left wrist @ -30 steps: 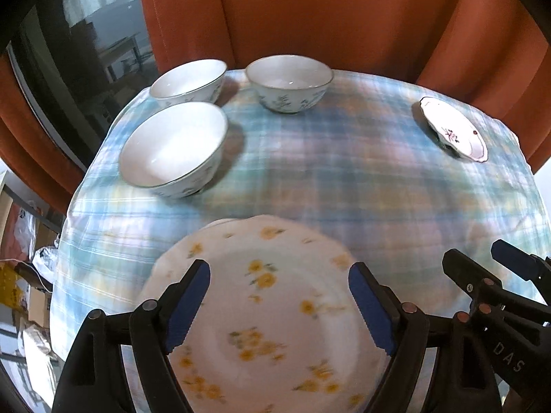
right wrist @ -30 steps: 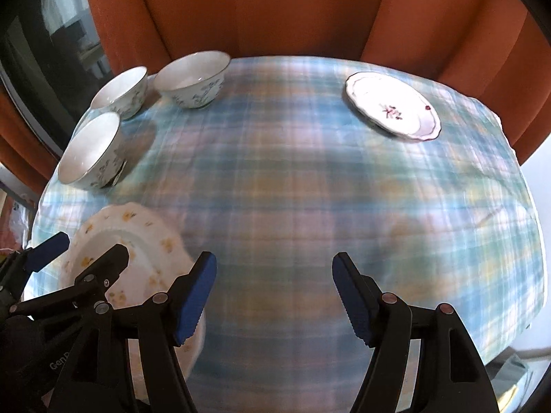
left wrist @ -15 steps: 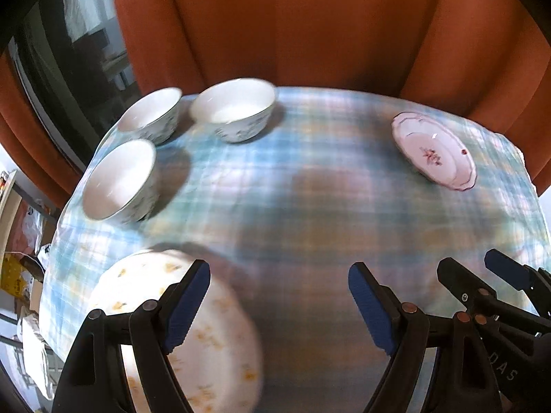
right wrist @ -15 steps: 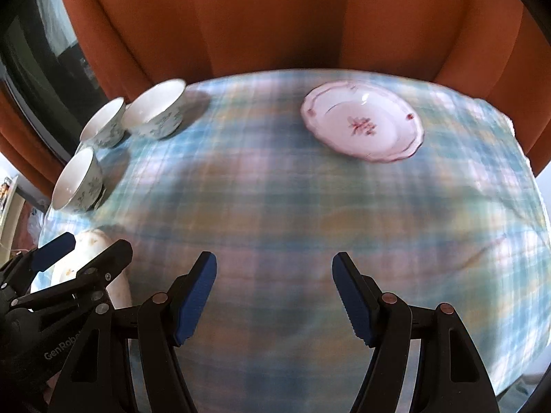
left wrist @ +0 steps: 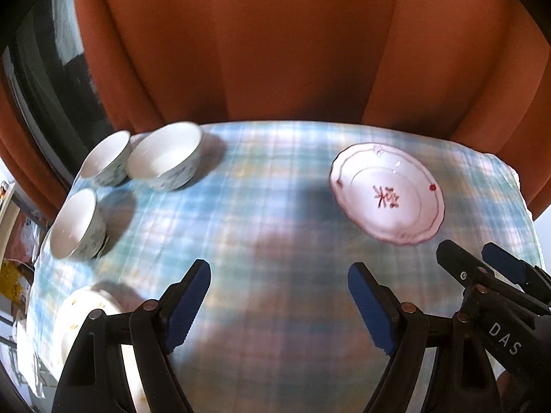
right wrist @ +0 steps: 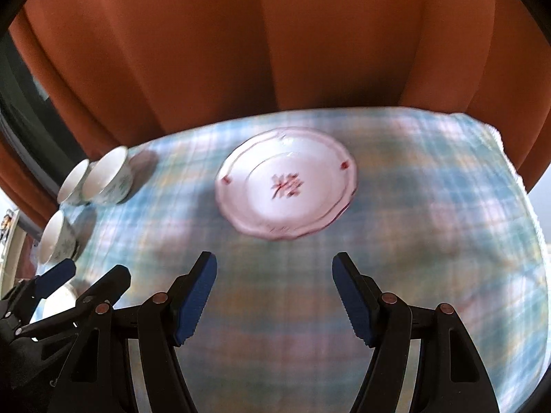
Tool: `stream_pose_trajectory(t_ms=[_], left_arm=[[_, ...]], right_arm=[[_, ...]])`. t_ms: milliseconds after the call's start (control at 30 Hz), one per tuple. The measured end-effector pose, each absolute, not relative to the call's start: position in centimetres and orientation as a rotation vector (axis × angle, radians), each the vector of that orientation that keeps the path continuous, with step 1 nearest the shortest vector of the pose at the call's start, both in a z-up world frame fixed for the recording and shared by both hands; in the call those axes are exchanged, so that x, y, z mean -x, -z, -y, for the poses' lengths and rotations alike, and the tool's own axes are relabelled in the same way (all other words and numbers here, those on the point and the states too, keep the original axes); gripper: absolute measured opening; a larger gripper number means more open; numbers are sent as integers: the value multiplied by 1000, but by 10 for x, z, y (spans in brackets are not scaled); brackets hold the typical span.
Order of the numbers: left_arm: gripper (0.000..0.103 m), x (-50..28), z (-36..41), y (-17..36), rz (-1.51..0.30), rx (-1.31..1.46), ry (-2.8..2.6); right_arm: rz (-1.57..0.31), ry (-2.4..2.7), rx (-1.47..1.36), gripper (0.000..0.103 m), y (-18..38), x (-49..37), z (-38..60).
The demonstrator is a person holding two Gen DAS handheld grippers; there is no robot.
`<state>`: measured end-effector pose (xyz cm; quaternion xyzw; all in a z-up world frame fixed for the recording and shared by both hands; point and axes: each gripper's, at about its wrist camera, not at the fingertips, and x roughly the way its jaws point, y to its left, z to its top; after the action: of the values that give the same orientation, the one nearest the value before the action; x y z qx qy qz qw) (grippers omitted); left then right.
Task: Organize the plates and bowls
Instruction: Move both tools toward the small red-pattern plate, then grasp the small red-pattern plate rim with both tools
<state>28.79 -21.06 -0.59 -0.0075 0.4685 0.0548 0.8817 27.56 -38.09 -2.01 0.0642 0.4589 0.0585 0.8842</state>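
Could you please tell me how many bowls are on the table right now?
3, all empty near the table's left edge: two white floral ceramic bowls side by side at the back, one white floral ceramic bowl nearer the camera. None seems hidden.

- Tablecloth (right wrist: 413, 206): pale blue, pink and yellow plaid.
- Plate (right wrist: 286, 186) on the tablecloth: white, red floral centre, red rim line.
- Bowls (left wrist: 165, 161) left of it: white, blue-green sprigs.
- Curtain (right wrist: 275, 51) behind: rust orange.
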Motion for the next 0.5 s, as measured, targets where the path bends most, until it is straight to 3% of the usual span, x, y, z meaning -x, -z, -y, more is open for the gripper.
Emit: stream_pose_trajectory(t_ms=[400,500], left_arm=[[77,-365,260,35,-998,50,-101],[68,-385,268,47,-1028,68,-111]], right_arm=[[-945,-80,-170,73,42,-345,432],[-949,-76,-176,73,52,-362,439]])
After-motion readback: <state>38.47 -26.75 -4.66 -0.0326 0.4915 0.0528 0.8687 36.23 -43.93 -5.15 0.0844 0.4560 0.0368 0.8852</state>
